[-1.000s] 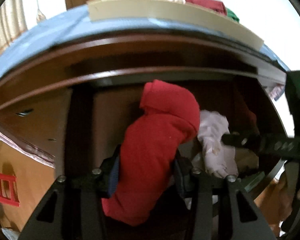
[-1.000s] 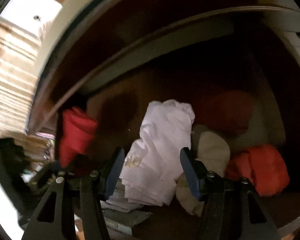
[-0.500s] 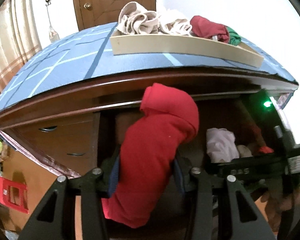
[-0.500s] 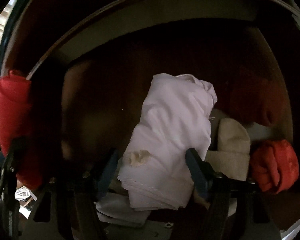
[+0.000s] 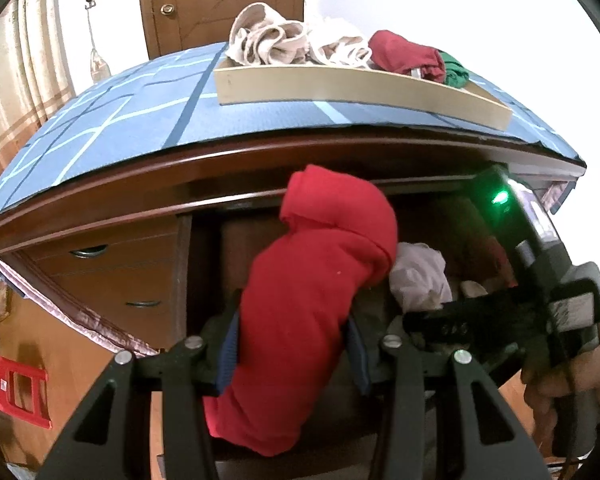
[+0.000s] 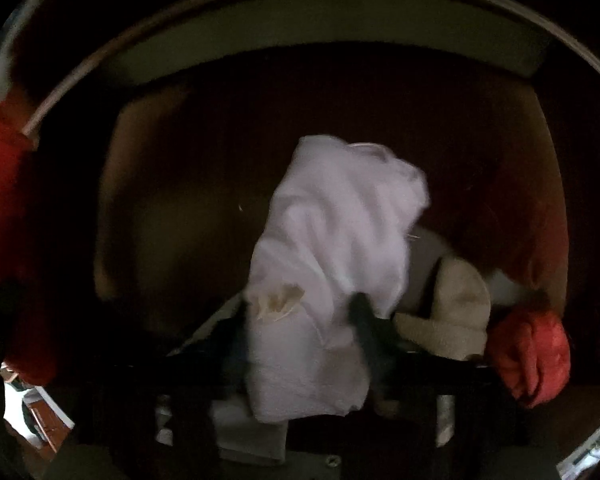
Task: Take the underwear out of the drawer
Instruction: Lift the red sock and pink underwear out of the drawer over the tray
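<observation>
My left gripper is shut on a rolled red underwear and holds it up in front of the open drawer. My right gripper is inside the dark drawer, its fingers closed in on a folded white underwear. The right gripper body and the white piece also show in the left wrist view. A beige piece and an orange-red piece lie to the right in the drawer. The held red roll shows at the left edge of the right wrist view.
A wooden tray with several beige, red and green garments stands on the blue-patterned dresser top. Closed drawers are at the left. A red stool stands on the floor at lower left. A brown door is behind.
My left gripper has lifted and pulled back with the red underwear, so the dresser top and tray came into view. My right gripper has pushed deeper into the drawer and closed on the white underwear.
</observation>
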Motion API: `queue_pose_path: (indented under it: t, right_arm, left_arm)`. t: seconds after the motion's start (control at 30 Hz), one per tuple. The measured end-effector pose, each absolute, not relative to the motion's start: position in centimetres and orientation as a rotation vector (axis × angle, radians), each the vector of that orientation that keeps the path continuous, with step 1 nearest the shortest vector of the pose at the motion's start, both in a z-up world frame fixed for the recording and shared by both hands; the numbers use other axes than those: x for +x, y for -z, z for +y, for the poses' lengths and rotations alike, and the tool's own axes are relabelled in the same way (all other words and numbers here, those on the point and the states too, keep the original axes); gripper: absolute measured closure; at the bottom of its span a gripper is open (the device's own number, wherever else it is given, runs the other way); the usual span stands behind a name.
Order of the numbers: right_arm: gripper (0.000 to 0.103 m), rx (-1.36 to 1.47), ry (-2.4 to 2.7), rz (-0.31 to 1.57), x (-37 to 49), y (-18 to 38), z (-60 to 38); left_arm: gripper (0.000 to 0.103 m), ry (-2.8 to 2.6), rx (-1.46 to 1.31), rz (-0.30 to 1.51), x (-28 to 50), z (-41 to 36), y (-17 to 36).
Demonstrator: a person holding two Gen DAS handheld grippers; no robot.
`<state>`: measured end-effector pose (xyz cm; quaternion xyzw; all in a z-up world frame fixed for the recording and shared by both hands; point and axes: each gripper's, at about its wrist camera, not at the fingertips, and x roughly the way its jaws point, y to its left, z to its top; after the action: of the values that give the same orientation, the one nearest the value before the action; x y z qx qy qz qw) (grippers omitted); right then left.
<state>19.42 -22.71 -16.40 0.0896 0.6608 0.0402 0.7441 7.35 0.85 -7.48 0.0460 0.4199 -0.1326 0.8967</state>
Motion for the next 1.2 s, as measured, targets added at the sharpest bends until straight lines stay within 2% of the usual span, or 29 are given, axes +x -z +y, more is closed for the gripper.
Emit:
queue_pose_path:
  t: [0.1,0.17,0.63,1.2]
  right_arm:
    - [0.078,0.312,-0.124,1.385,18.9,16.2,-23.9]
    - [0.080,0.358,-0.158,1.331,18.4,15.8,-24.2]
    - [0.082,0.427,-0.267,0.995,11.6,9.9,-28.4]
    - [0.082,0.452,-0.426,0.794,9.3,1.8,-29.1]
  left_arm:
    - [0.058,0.280,0.100,0.872,7.1,0.6,7.4]
    - [0.058,0.289,0.104,0.870,6.9,0.4,7.2]
    - [0.058,0.294,0.094,0.860,5.6,0.4,6.8]
    - [0.059,0.386,0.057,0.769,3.6,-0.1,1.9]
